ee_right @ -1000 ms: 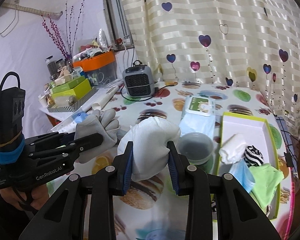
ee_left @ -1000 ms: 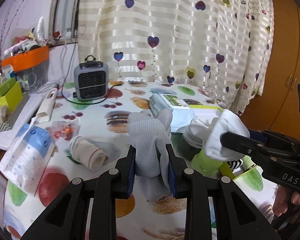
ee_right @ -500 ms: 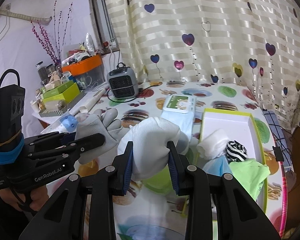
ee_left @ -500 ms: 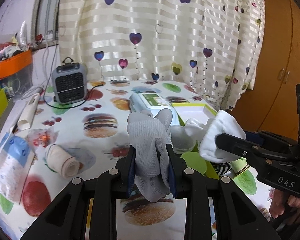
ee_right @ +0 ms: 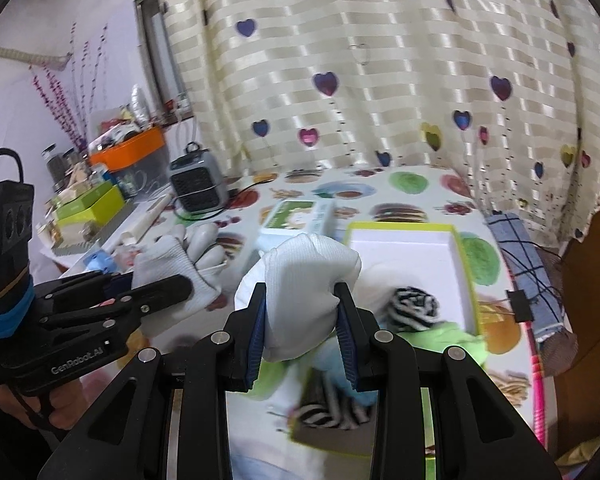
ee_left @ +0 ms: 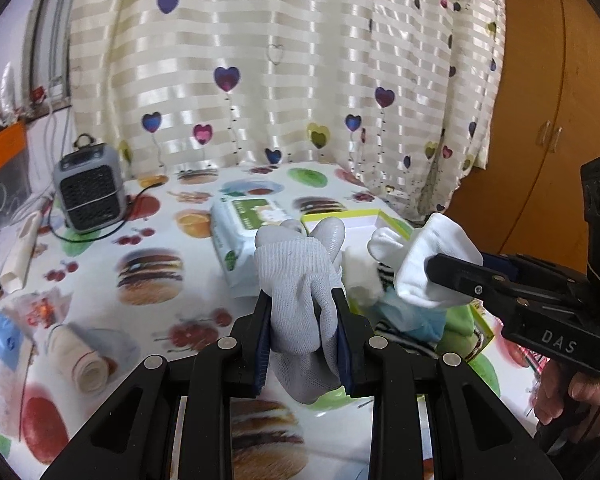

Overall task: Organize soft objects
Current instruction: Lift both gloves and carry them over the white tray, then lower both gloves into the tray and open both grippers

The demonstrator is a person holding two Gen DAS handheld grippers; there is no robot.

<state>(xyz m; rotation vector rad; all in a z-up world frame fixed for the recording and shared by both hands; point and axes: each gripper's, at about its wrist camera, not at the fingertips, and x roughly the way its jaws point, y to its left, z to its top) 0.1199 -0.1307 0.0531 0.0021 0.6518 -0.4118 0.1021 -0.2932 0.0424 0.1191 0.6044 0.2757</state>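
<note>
My left gripper [ee_left: 303, 312] is shut on a grey knit glove [ee_left: 300, 276], held in the air above the table. My right gripper [ee_right: 301, 304] is shut on a white glove [ee_right: 308, 276], which also shows at the right of the left wrist view as the white glove [ee_left: 432, 264]. Below and ahead of both lies a green-rimmed white box [ee_right: 400, 256] holding a black-and-white striped roll [ee_right: 414, 308], a light green cloth [ee_right: 448, 340] and a pale blue cloth [ee_left: 412, 320]. The grey glove [ee_right: 172, 268] hangs just left of the white one.
A wet-wipes pack [ee_left: 248, 236] lies left of the box. A small grey heater [ee_left: 88, 192] with a cord stands at the back left. A rolled beige bandage [ee_left: 80, 360] and a blue-white packet [ee_left: 0, 340] lie at the left. Cluttered boxes [ee_right: 92, 204] line the wall shelf.
Both grippers have carried their gloves to the right across the table, and now hang over the near end of the green-rimmed box. Their grips are unchanged.
</note>
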